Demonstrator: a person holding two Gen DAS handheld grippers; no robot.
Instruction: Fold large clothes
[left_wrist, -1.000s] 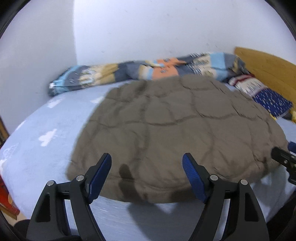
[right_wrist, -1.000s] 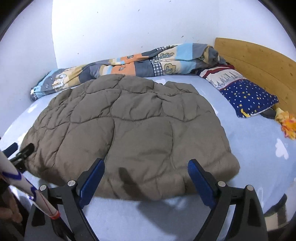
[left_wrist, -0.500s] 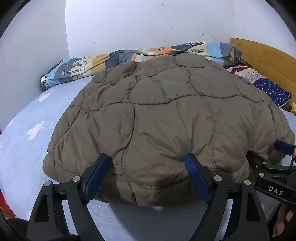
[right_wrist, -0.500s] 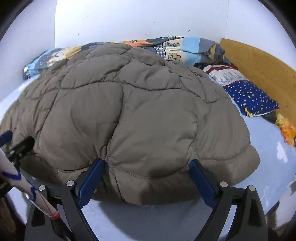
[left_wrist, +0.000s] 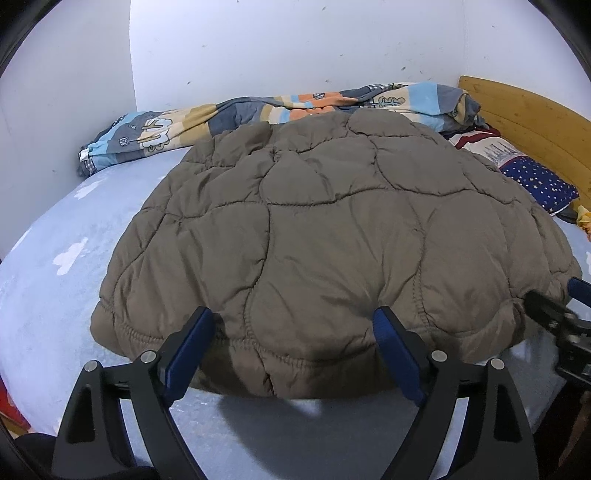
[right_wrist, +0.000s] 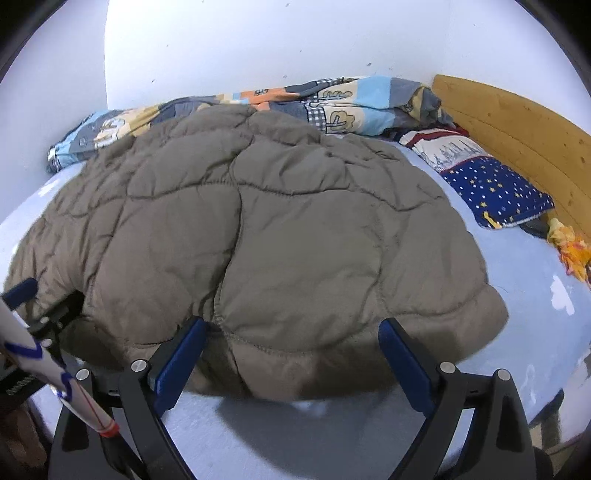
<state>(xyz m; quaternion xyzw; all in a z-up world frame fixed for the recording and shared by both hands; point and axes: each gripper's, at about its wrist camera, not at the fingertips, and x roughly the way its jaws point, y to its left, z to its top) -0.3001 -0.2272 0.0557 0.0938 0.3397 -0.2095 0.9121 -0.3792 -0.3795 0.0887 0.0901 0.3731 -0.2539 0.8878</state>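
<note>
Left wrist view: the brown quilted jacket (left_wrist: 332, 229) lies spread on the bed (left_wrist: 55, 295), its near hem puffed up between the blue pads of the left claw (left_wrist: 293, 352). That claw has just been opening and now stands wide, straddling the hem; the pads do not seem to press the cloth, so I judge nothing is gripped yet. Right wrist view: the right claw (right_wrist: 291, 360) stands equally wide over the hem's other stretch, the jacket (right_wrist: 258, 229) bulging between its pads but apparently not pinched. Each claw shows at the edge of the other's view, so they sit side by side along the same edge. That spacing looks chosen so both can pinch the hem and carry it evenly toward the rolled blanket (left_wrist: 258, 110) by the wall. A pillow (right_wrist: 495, 192) lies off to the right, clear of the fold.
</note>
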